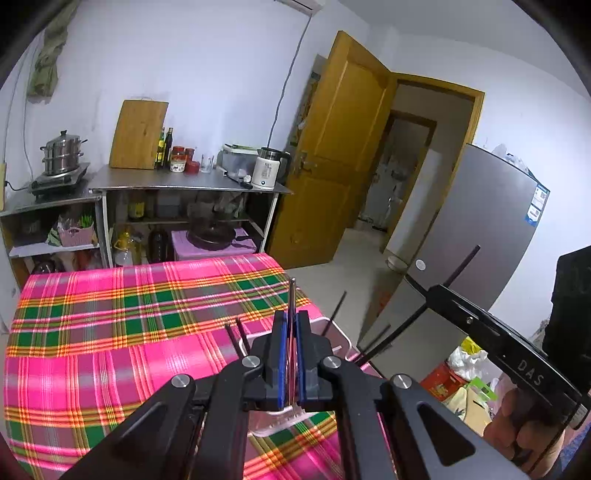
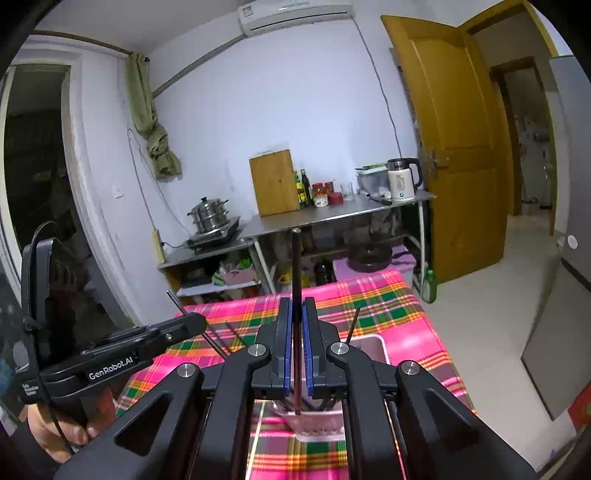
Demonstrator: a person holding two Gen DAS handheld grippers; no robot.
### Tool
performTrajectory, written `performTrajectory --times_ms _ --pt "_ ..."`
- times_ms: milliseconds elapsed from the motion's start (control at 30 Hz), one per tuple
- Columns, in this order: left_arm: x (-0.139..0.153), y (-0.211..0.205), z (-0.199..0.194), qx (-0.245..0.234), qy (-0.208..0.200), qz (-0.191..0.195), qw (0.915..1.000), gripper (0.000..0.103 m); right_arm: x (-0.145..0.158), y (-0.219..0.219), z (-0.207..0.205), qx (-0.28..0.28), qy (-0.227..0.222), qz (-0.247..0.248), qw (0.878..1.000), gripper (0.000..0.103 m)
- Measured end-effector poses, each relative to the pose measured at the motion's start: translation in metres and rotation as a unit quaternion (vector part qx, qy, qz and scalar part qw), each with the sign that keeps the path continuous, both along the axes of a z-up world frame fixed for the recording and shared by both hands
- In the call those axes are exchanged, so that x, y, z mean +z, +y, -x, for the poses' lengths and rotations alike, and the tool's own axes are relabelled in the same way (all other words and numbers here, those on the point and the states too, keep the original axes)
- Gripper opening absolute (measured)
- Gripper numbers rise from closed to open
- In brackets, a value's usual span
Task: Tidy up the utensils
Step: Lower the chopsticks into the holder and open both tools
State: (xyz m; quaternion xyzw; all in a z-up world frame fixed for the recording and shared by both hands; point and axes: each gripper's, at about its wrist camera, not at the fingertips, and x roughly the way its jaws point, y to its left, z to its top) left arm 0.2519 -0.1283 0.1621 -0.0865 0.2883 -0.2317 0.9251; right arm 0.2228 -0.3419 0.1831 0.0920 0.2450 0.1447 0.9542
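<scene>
A table under a pink, green and orange plaid cloth [image 1: 122, 325] lay below and ahead of both sets of jaws. Beyond it, against a pale wall, stood a steel counter [image 1: 184, 182] carrying an upright wooden cutting board [image 1: 138, 134], bottles and jars, a white electric kettle [image 1: 267, 168] and, on a lower shelf unit to the left, a stacked steamer pot [image 1: 61, 151] on a hob. To the right of the counter an ochre wooden door [image 1: 332, 155] stood open, and a grey refrigerator [image 1: 476, 236] rose further right. An air conditioner [image 2: 295, 14] hung high on the wall.

The left gripper [image 1: 291, 358] had its blue-padded jaws clamped together on a thin metal chopstick [image 1: 292, 299] that stuck up past the tips. Just beneath those jaws sat a clear plastic holder [image 1: 336, 332] on the cloth, with several dark chopsticks [image 1: 338, 308] leaning out of it on either side of the jaws.

The right gripper [image 2: 296, 354] was likewise closed on a dark chopstick [image 2: 296, 266] standing nearly upright between its pads, its lower end reaching down towards a pinkish slotted cup [image 2: 317, 424] directly below the jaws. More dark sticks rested in that cup and fanned out to either side.
</scene>
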Motion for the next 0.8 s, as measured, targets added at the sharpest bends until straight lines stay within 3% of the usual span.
performTrajectory --times_ms 800 --pt "-0.079 -0.023 -0.039 -0.009 0.053 -0.031 0.9981 0.004 -0.079 0.011 -0.036 0.006 0.063 0.025 0.998 0.005"
